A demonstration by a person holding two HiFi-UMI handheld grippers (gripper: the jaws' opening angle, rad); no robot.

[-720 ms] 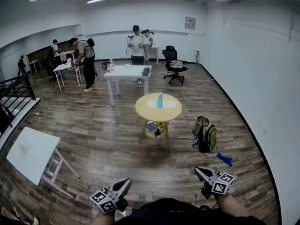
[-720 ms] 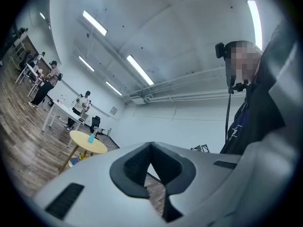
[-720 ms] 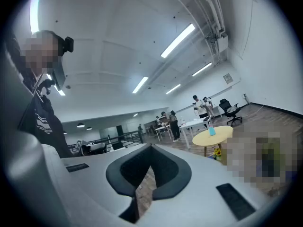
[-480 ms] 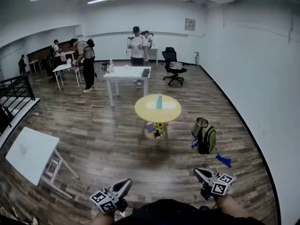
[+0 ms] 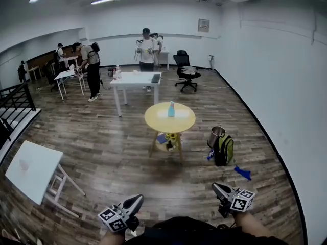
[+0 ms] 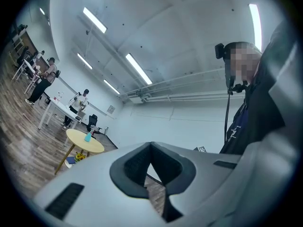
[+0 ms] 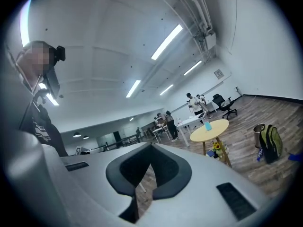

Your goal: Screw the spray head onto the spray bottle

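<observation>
A small blue spray bottle (image 5: 171,109) stands upright on a round yellow table (image 5: 179,124) in the middle of the room, several steps away from me. It is too small to tell whether its head is on. Both grippers are held low and close to my body, far from the table. My left gripper (image 5: 137,200) is shut with nothing in it, and so is my right gripper (image 5: 215,187). The left gripper view shows its jaws (image 6: 151,146) closed, with the table (image 6: 97,147) and bottle (image 6: 88,136) far off. The right gripper view shows closed jaws (image 7: 151,148) and the distant bottle (image 7: 207,125).
A metal bin (image 5: 217,136), a green backpack (image 5: 226,149) and a blue item (image 5: 242,172) lie on the wood floor right of the yellow table. A white table (image 5: 137,79), an office chair (image 5: 186,70) and several people are behind it. A small white table (image 5: 30,167) stands at the left.
The head view has shifted slightly, so the room sits a little further left in the picture. Both grippers keep their places and stay shut.
</observation>
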